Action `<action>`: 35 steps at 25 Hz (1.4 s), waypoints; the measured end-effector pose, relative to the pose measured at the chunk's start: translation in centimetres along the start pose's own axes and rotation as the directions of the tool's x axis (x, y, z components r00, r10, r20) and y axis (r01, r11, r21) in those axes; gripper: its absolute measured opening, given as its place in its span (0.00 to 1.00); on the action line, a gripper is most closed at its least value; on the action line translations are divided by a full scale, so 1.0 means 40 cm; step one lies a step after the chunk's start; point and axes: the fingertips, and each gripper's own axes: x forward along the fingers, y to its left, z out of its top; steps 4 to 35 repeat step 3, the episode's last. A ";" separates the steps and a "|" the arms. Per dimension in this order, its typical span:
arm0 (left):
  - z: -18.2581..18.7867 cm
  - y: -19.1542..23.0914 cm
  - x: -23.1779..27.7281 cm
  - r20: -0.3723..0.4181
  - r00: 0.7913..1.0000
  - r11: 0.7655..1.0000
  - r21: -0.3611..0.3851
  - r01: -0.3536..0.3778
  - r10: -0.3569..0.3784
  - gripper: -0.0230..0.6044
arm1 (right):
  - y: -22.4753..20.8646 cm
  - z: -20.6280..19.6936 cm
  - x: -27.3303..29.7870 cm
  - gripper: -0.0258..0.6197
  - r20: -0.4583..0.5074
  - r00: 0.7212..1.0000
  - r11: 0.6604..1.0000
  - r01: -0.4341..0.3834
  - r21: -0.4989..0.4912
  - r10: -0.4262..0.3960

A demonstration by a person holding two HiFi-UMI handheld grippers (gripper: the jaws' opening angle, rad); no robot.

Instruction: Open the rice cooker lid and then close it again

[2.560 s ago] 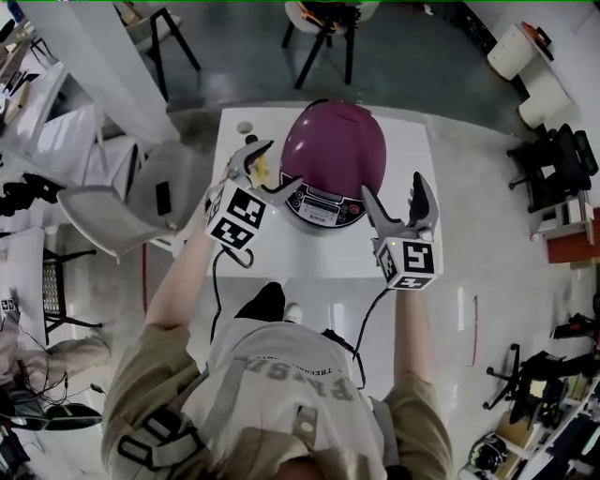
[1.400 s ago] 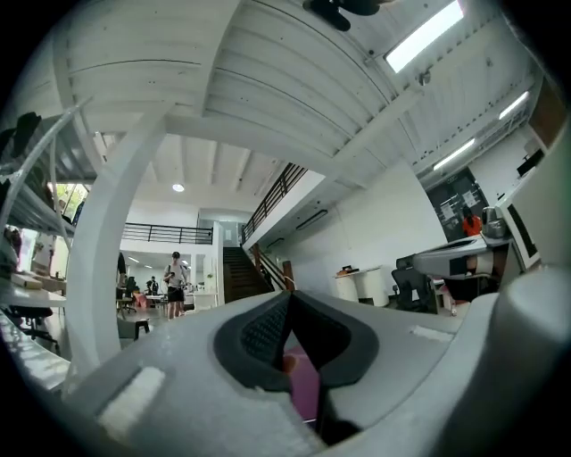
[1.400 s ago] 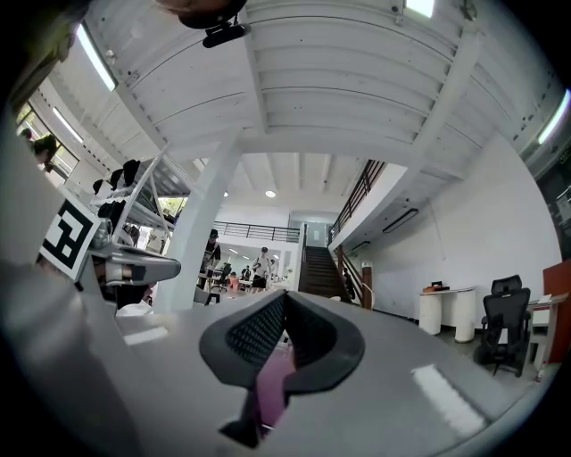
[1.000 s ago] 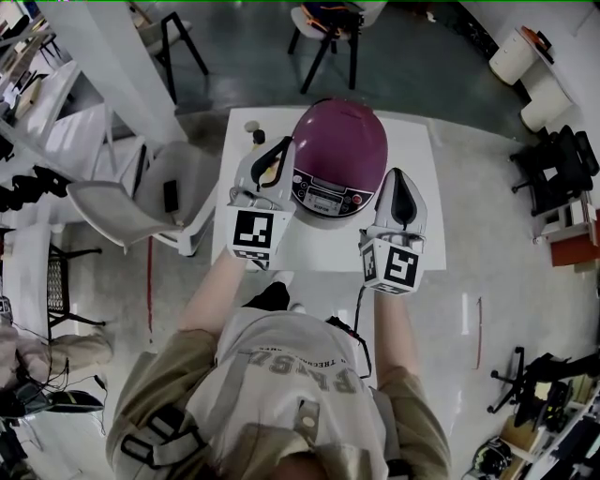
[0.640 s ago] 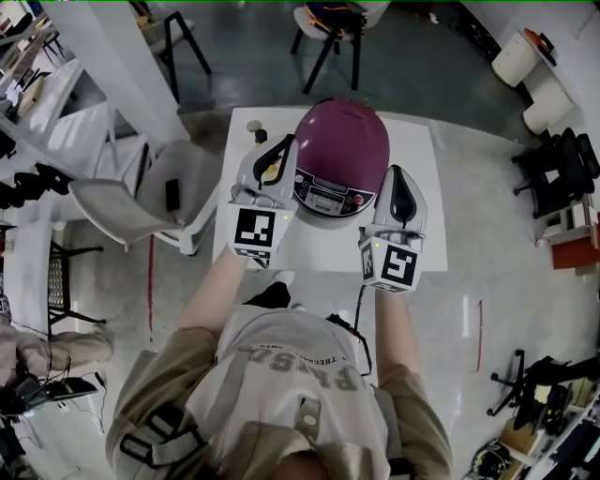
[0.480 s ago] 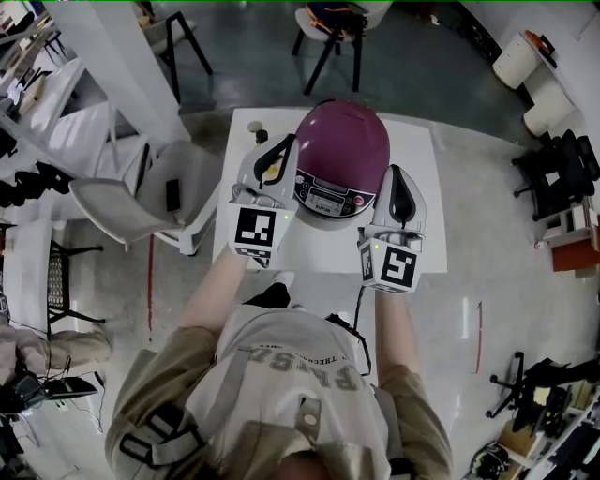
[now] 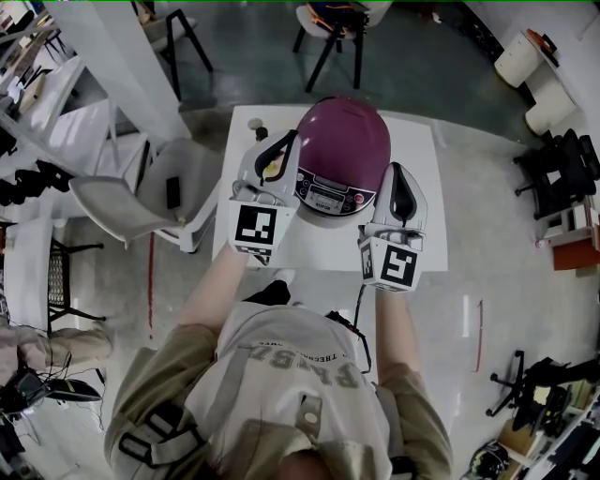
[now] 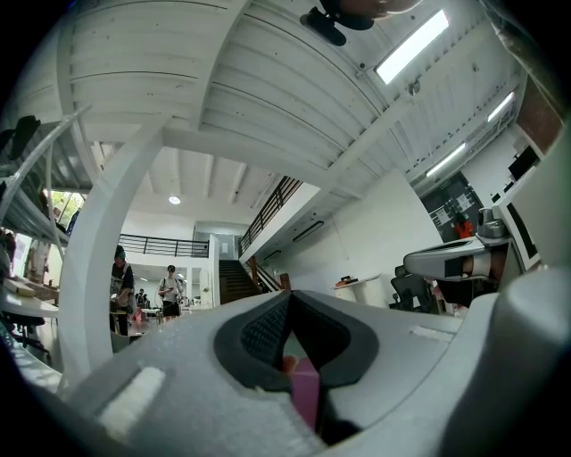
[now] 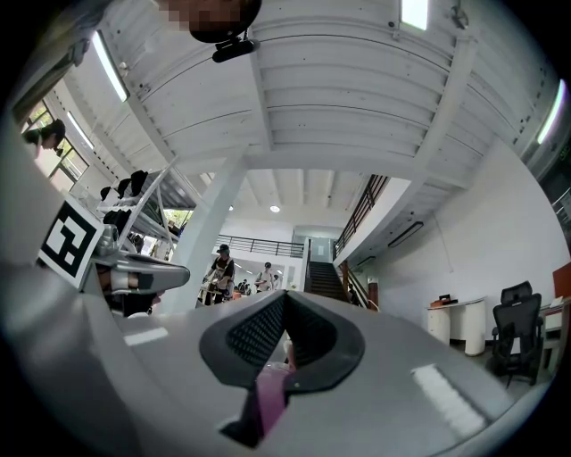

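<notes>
In the head view the purple rice cooker stands on the white table with its domed lid down and its control panel facing me. My left gripper is shut and empty, lying along the cooker's left side. On the cooker's right side, my right gripper is also shut with nothing in it. Whether either one touches the cooker I cannot tell. Both gripper views look upward at the ceiling. The left gripper and right gripper have their jaws pressed together, with a purple sliver below.
Small objects sit at the table's far left corner, and something yellow lies under the left gripper. A white chair stands left of the table, and a black chair stands behind it. A white pillar rises at the left.
Since the earliest frame both grippers have gone from open to shut and now lie along the cooker's sides. Over the last second nothing has visibly moved.
</notes>
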 end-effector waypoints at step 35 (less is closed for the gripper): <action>-0.001 0.004 0.004 0.002 1.000 1.000 0.001 -0.003 0.003 0.05 | -0.002 0.000 0.004 0.04 0.003 1.000 1.000 0.001 -0.005 -0.001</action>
